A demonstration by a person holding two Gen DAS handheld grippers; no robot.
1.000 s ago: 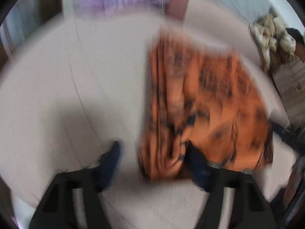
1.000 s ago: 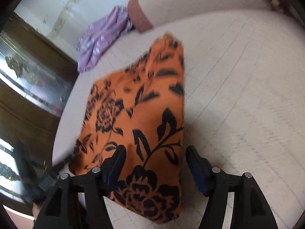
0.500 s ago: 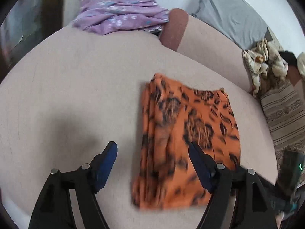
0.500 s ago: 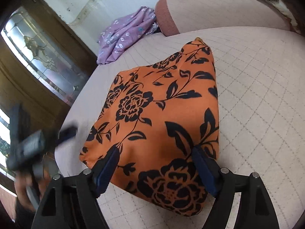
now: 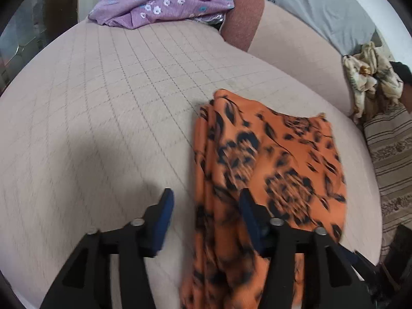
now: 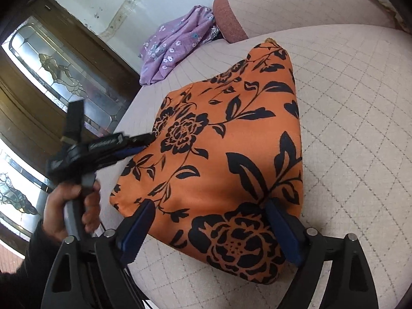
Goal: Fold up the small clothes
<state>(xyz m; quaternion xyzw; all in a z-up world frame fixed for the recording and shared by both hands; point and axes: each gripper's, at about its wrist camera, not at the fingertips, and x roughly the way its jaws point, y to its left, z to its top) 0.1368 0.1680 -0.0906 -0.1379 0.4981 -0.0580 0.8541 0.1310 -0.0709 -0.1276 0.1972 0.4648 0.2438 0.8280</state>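
Orange floral garment [image 5: 270, 170] is seen lying folded on a quilted beige cushion [image 5: 116, 90], toward 4 o'clock in the left wrist view and near the centre of the right wrist view [image 6: 226, 149]. Its black flower print is sharp in the right wrist view and blurred in the left. The left claw [image 5: 204, 206] is held over the garment's left folded edge, with that edge seen between the blue pads; the jaws are apart and closing, and no pad is seen pressing on the cloth. In the right wrist view the left claw [image 6: 144, 140] is found at 9 o'clock, its tips just beside the garment's left edge, and it is gripped by a person's hand [image 6: 69, 206] in a dark sleeve at 8 o'clock. The right claw [image 6: 209, 216] is held over the garment's near edge at 6 o'clock, its jaws wide apart and opening; the near end of the cloth is framed between the pads, but whether it is touched cannot be told. A purple flowered cloth [image 5: 159, 0] is bunched at 12 o'clock in the left wrist view, well apart from the orange garment. A crumpled cream patterned cloth [image 5: 370, 77] is seen at 2 o'clock.
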